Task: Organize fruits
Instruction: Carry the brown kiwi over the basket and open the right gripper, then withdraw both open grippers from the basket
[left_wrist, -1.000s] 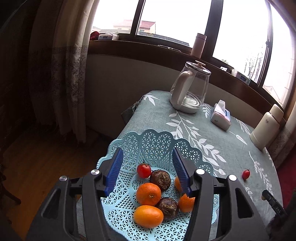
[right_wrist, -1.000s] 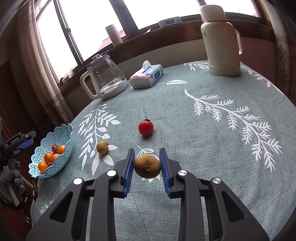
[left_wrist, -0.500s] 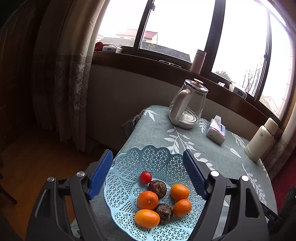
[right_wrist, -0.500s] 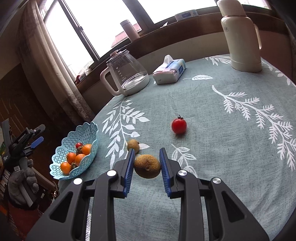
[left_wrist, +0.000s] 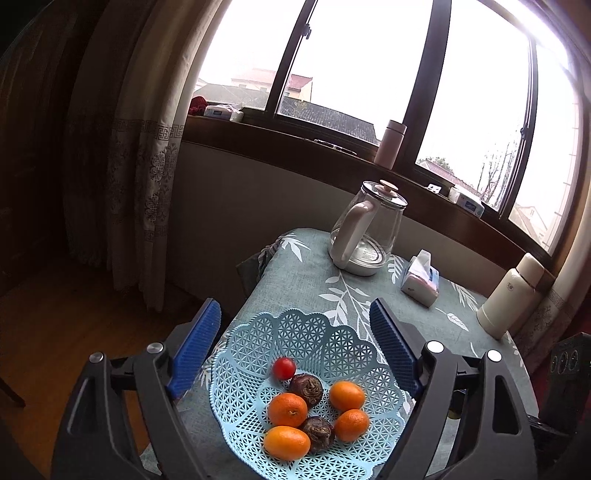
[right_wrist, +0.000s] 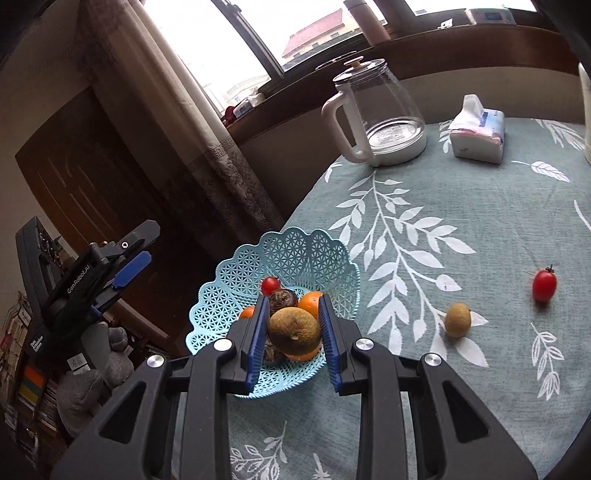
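- Since a second ago you have carried the wrinkled yellow-brown round fruit (right_wrist: 294, 329) from above the open tablecloth to over the pale blue plastic lattice basket (right_wrist: 314, 251), and your left gripper (left_wrist: 295, 352) has pulled back and spread wider.
- Your right gripper (right_wrist: 293, 325) is narrowly open, both blue pads pressed against the fruit's sides, holding it above the basket's contents.
- Your left gripper's jaws stand wide apart and empty, one to each side of the basket in its own view, touching nothing.
- Count in the basket, from the left wrist view: four oranges, the nearest one (left_wrist: 286, 442) at the front, two dark brown knobbly fruits (left_wrist: 306, 384) among them, and one small red tomato (left_wrist: 284, 368) behind.
- Beyond, on the teal leaf-print tablecloth (right_wrist: 443, 206), two loose pieces lie apart from each other: one small yellow-brown fruit (right_wrist: 457, 320) near the basket, and one red cherry tomato (right_wrist: 544, 285) further right.
- Farthest back stand one glass kettle with a white handle (right_wrist: 376, 114) and one tissue pack (right_wrist: 477, 131) beside it.
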